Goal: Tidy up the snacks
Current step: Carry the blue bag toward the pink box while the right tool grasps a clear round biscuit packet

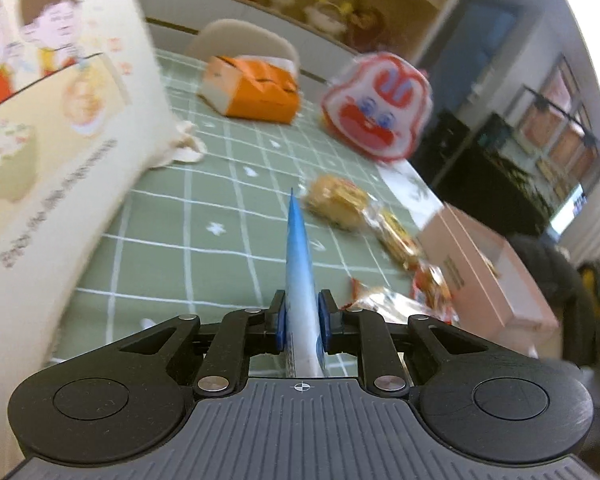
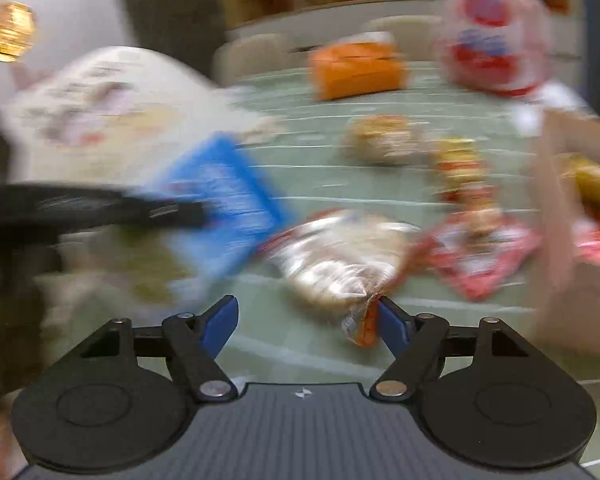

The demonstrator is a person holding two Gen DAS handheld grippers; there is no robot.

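Now we sort snacks on the green cloth point(image 1: 220, 216).
Our left gripper point(image 1: 302, 316) pinches a blue packet point(image 1: 298, 256); the right gripper point(image 2: 308, 316), blurred, seems agape beside a clear bag point(image 2: 340, 260).

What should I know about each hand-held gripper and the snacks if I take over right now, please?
Left hand-held gripper: shut on a flat blue packet, held edge-on above the green checked cloth.
Right hand-held gripper: open, empty, over the cloth beside a clear-wrapped snack.
Loose on the cloth: small wrapped snacks, an orange box, a red-and-white face-shaped pack.
Pink box at the right edge already holds some packets.
Left to do: stow the blue packet, then the loose snacks.
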